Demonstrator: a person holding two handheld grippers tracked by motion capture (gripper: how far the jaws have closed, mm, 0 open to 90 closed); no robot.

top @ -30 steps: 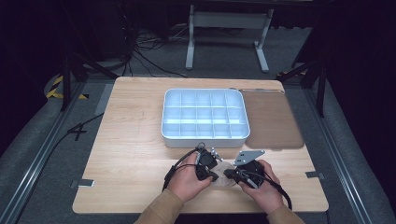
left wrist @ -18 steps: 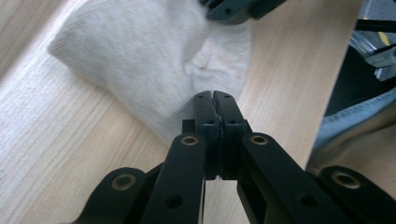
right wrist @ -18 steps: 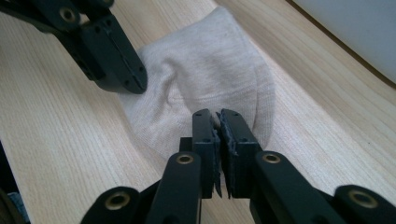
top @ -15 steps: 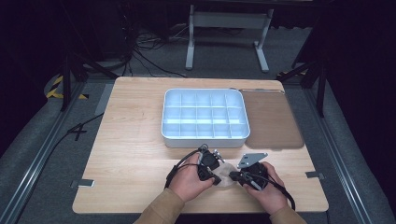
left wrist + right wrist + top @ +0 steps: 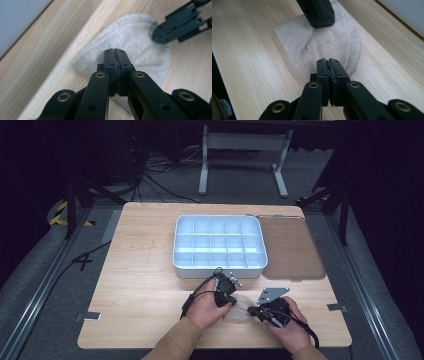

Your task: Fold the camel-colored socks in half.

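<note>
High view: beige cloth (image 5: 241, 310) lies flat on wooden table (image 5: 140, 285) near its front edge, between left gripper (image 5: 226, 296) and right gripper (image 5: 256, 311), each pressed together over it.

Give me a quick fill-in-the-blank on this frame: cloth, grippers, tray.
1. The beige cloth lies on the wooden ____.
2. The jaws of the left gripper are ____ over the cloth.
3. The right gripper meets the cloth from the side ____ the left gripper.
4. The white tray is split into many ____.

Missing words: table; shut; opposite; compartments
</note>
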